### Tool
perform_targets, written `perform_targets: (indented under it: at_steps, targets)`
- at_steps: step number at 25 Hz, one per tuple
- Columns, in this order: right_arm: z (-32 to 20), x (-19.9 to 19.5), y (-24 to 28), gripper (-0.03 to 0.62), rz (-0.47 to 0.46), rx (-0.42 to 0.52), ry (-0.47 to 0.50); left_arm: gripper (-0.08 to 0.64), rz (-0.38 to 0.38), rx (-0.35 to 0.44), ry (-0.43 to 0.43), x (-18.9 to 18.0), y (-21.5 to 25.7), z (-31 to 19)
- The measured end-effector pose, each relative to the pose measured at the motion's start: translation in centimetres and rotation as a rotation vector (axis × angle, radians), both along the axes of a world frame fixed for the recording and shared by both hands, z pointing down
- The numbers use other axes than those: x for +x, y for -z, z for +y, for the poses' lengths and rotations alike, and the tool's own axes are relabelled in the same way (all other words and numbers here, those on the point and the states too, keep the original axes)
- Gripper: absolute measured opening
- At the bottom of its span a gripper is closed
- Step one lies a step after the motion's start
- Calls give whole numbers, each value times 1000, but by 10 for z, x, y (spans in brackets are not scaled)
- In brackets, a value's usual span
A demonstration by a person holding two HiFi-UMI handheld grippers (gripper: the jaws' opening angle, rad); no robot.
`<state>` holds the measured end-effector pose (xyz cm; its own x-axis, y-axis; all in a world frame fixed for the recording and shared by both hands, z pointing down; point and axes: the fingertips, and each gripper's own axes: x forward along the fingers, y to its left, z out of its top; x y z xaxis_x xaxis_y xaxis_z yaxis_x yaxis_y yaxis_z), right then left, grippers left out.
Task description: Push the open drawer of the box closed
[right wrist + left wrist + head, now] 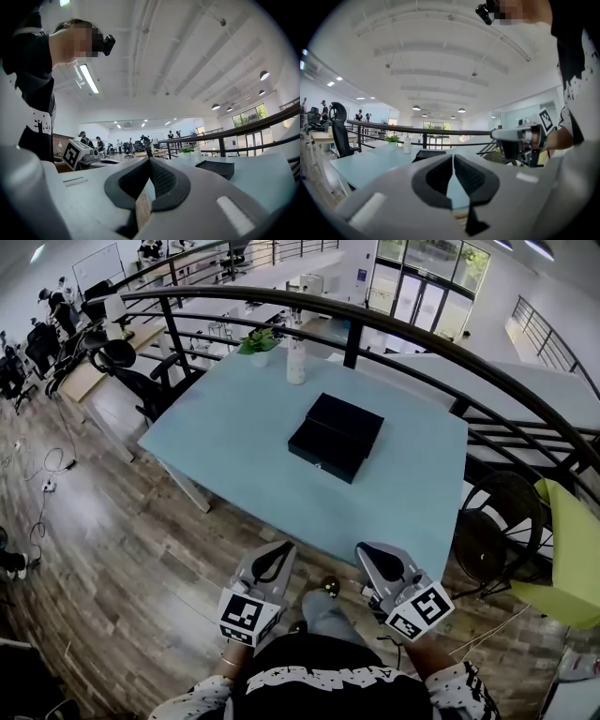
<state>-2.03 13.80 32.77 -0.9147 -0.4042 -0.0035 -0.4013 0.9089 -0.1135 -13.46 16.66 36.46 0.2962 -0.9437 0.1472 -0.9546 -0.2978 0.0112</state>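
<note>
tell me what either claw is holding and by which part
Nothing is held: the left claw and right claw are both shut and empty, away from the black box.

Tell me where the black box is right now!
In the head view, the black box sits near the middle of the light blue table. The white bottle and the little plant stand just beyond it, toward the railing.

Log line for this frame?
phase: pre-approach | left gripper: shut, empty | right gripper: shut, empty | drawer: open | box: on table, untouched
</note>
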Motion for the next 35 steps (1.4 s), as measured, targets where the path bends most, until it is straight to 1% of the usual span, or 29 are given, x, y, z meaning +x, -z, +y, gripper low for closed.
perform_targets:
  at_steps: [4,8,12,16,18,21,25,29,33,35]
  targets:
    - [-30,-20,2,5,-23,5,41,0,-33,-8,54,-22,3,-16]
    - [-65,-32,1,5,-41,-8,70,0,-52,-29,114,-38,4,-35]
    - [-99,-35,-3,5,-49,-11,78,0,-56,-56,125,-37,-3,-59]
    - [-140,-29,-15,5,-46,-15,68,0,-63,-63,126,-36,-12,-103]
    - [-163,-23,-24,5,-39,-25,48,0,-72,-76,116,-36,-18,-128]
    - [-199,-5,-37,5,-47,-52,-7,0,-85,-103,84,-29,-28,-164]
    - [-238,19,-50,5,-58,-71,-85,0,-102,-96,30,-11,-29,-204]
    - [-266,39,-67,5,-49,-101,-133,0,-104,-101,-11,7,-35,-232]
    - [-291,48,-80,5,-56,-112,-158,0,-85,-133,-29,17,-48,-257]
    - [-303,54,-85,5,-57,-119,-174,0,-89,-139,-38,23,-52,-266]
